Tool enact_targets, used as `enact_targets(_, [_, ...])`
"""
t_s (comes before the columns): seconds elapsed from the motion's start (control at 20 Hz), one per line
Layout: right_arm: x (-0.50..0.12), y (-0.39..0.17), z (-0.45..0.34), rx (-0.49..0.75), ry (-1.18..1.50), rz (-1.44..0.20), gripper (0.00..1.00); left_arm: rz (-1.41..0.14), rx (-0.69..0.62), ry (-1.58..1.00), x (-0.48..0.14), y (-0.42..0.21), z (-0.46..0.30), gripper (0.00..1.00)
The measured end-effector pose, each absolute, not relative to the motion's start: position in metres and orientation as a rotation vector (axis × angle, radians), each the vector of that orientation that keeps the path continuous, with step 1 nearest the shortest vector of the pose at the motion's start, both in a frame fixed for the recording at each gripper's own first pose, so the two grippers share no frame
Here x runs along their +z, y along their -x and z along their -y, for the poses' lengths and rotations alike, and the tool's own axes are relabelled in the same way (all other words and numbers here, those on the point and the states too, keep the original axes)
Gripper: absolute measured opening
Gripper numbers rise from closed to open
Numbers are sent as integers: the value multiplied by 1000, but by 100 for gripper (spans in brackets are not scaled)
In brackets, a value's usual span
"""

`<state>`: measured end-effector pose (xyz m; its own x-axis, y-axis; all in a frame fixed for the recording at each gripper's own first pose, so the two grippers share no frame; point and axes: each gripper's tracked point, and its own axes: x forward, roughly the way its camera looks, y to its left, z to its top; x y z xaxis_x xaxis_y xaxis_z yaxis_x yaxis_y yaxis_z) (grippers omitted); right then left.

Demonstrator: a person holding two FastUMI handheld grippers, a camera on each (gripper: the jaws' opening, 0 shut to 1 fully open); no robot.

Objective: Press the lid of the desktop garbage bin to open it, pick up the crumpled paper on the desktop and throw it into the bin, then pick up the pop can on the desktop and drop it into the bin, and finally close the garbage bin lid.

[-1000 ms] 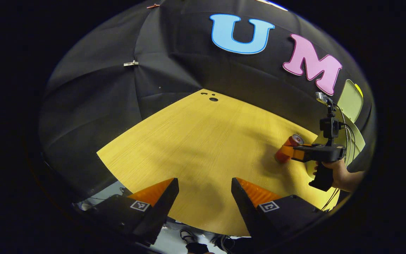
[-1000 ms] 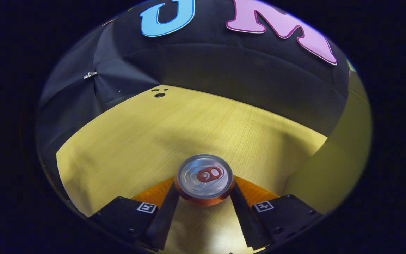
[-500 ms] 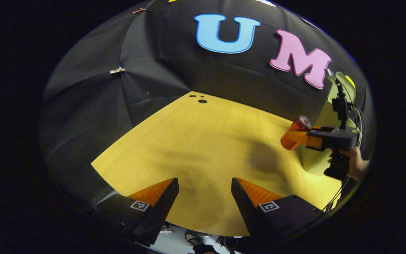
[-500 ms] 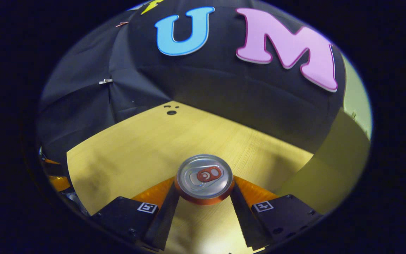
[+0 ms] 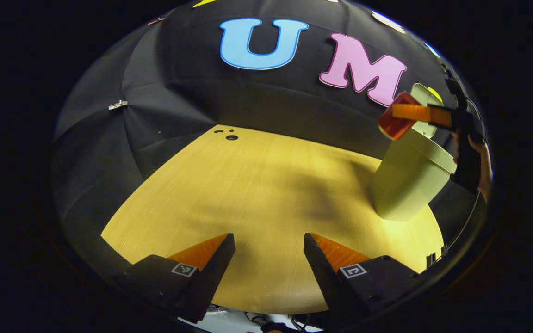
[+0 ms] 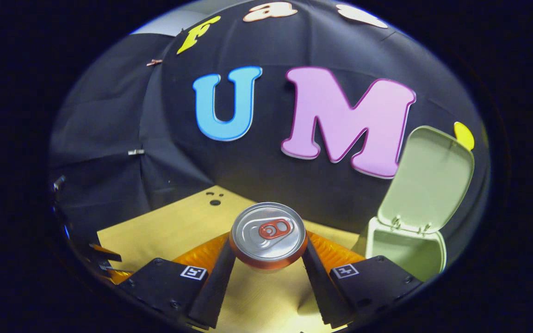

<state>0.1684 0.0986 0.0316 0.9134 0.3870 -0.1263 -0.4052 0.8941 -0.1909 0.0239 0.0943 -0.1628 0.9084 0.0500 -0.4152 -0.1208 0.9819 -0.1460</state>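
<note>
Right claw [image 6: 269, 259] pinched on can [image 6: 269, 233], one finger [image 6: 218, 277] against each side of the body, pull-tab end facing the camera in the right gripper view. Can held clear of the bench [image 6: 164, 229], well above its surface. Bin [image 6: 410, 247] seen low at the right edge of that view, lid [image 6: 428, 180] swung up and standing open on its hinge, mouth exposed; contents not discernible. In the left gripper view, can [image 5: 393, 122] seen at upper right, gripped in right claw [image 5: 407, 113], beside the bin's top rim and level with it or slightly higher; whether directly over the mouth could not be told. Bin [image 5: 410, 178] standing on the bench [image 5: 248, 185] near its right edge, lid [image 5: 426, 99] raised behind the can. Hand [image 5: 481, 155] on the right gripper's handle partly visible at the far right edge. Left claw [image 5: 269, 252] spread, nothing between the fingers, low over the near edge of the bench, well apart from bin and can. Small round hole [image 5: 232, 137] with two smaller marks noted at the far corner of the bench. Metal clip [image 5: 117, 105] noted on the wall cloth at left.
</note>
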Motion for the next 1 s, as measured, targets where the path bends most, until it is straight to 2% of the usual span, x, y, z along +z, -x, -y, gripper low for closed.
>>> enact_targets(0.25, [83,-161,-56,298,189,2,83,-397,23,132,-157,-40,-84,96])
enact_targets(0.45, [99,-160,-17,200,161,34,82,-410,-13,115,-161,-47,-77,96])
enact_targets(1.0, [91,-171,83,-37,82,0,82,-445,-56,106,-167,-52,-64,96])
